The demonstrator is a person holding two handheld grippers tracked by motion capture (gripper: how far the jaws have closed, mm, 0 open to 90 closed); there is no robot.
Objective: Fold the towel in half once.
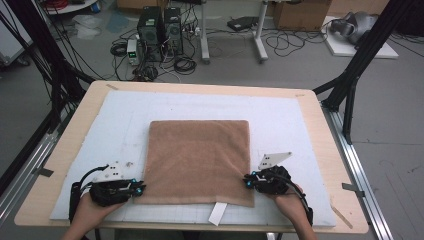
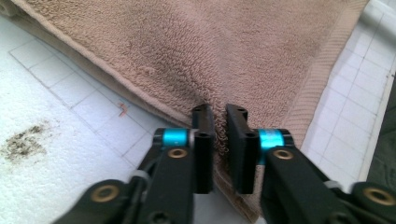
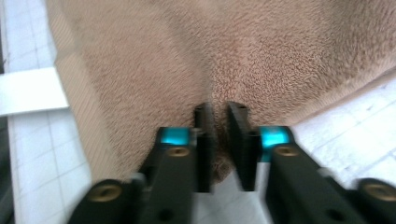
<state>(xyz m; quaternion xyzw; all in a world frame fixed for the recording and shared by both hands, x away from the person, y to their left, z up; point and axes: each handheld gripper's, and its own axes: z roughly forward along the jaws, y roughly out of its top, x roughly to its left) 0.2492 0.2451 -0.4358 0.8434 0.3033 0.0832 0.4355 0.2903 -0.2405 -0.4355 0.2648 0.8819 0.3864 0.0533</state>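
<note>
A brown terry towel (image 1: 197,160) lies folded flat in the middle of the white mat. My left gripper (image 1: 136,188) is at its near left corner, jaws shut on the towel's edge; in the left gripper view the towel (image 2: 224,56) bunches between the black jaws of the gripper (image 2: 220,140). My right gripper (image 1: 248,180) is at the near right corner, shut on the towel's edge there; in the right gripper view the towel (image 3: 224,51) is pinched in the gripper (image 3: 219,140).
A white grid mat (image 1: 290,125) covers a wooden table (image 1: 330,145). A white label (image 1: 217,213) sticks out from the towel's near edge, also seen as a white label (image 3: 32,91). A dark stain (image 2: 23,142) marks the mat. Computers and cables stand on the floor beyond.
</note>
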